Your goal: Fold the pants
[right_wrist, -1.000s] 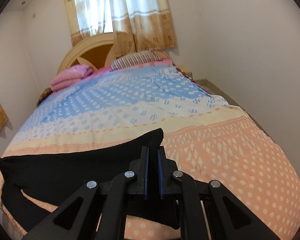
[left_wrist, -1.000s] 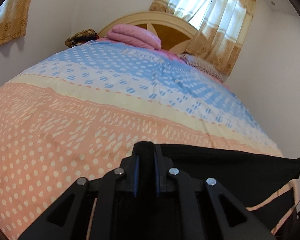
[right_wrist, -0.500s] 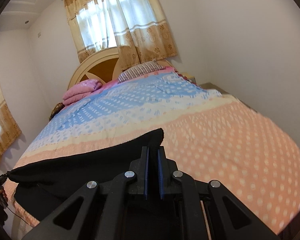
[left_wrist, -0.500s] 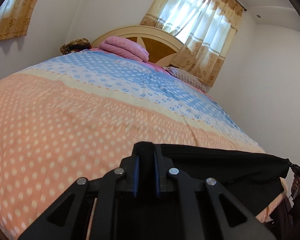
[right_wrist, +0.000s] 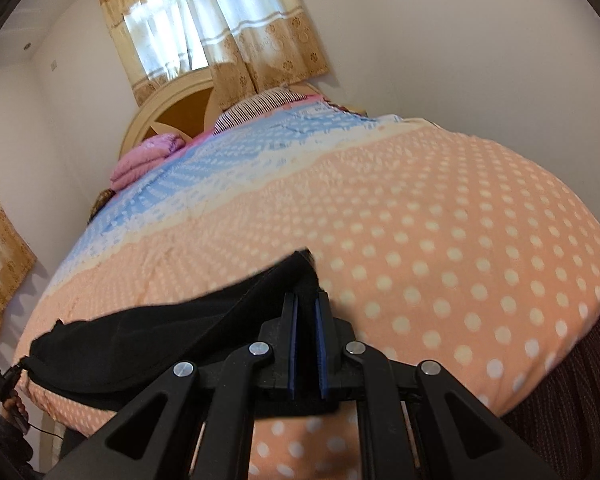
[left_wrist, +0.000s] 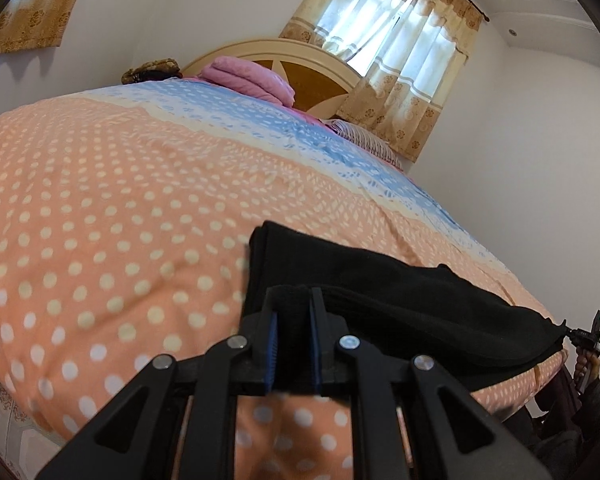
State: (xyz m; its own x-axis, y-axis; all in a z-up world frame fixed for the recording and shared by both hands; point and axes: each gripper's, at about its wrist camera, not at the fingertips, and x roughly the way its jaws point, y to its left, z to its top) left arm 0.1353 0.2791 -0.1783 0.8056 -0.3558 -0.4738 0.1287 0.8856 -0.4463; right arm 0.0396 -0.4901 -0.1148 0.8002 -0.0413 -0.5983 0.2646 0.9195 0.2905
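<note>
I have the left gripper [left_wrist: 292, 300] and the right gripper [right_wrist: 306, 300] each pinching an end of the black pants [left_wrist: 400, 304], which stretch between them across the polka-dot bedspread [left_wrist: 100, 208].

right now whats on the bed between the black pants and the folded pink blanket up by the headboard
Nothing but bare bedspread: in both wrist views the orange dotted part, then the blue band, runs unbroken from the black pants to the pink blanket.
</note>
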